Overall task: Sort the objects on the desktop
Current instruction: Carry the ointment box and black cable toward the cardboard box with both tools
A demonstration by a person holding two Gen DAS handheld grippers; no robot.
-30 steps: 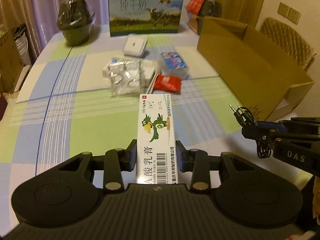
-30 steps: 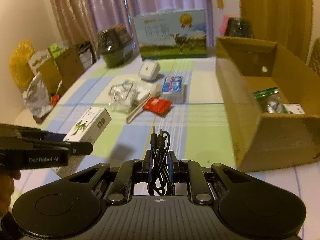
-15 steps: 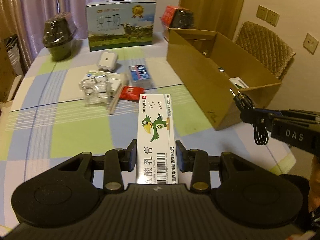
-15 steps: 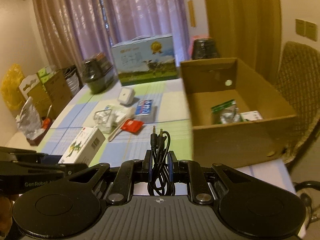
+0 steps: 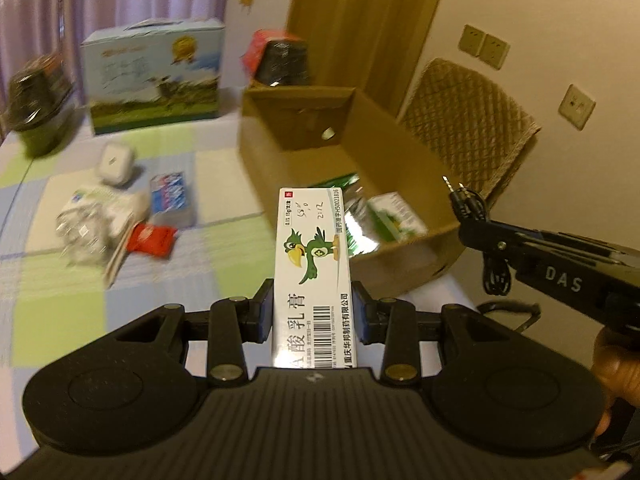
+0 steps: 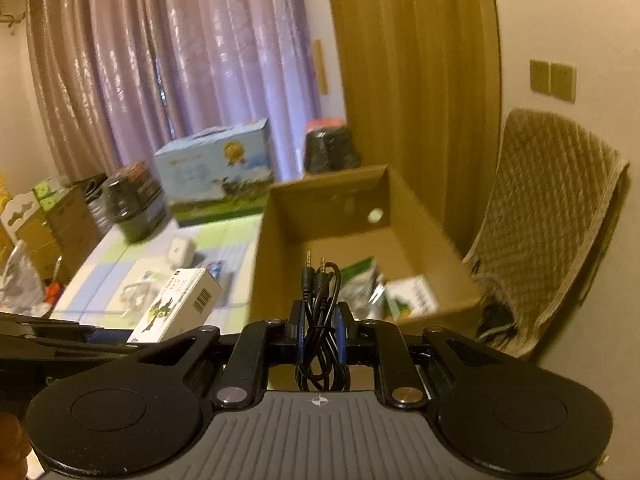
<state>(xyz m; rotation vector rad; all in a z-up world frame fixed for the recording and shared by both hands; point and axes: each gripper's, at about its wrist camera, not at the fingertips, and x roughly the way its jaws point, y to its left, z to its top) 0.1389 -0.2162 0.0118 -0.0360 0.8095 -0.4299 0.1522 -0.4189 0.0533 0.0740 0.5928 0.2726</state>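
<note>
gripping one ointment box (image 5: 313, 264) in left tongs (image 5: 312, 316), one coiled cable (image 6: 320, 320) in right tongs (image 6: 320, 334)

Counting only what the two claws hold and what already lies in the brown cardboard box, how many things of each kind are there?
Small cartons: 2, the ointment carton in the left claw and a green-and-white carton in the cardboard box.
Cables: 1, the black audio cable in the right claw.
Foil packets: 1, a green packet in the box.
Total: 4.
</note>
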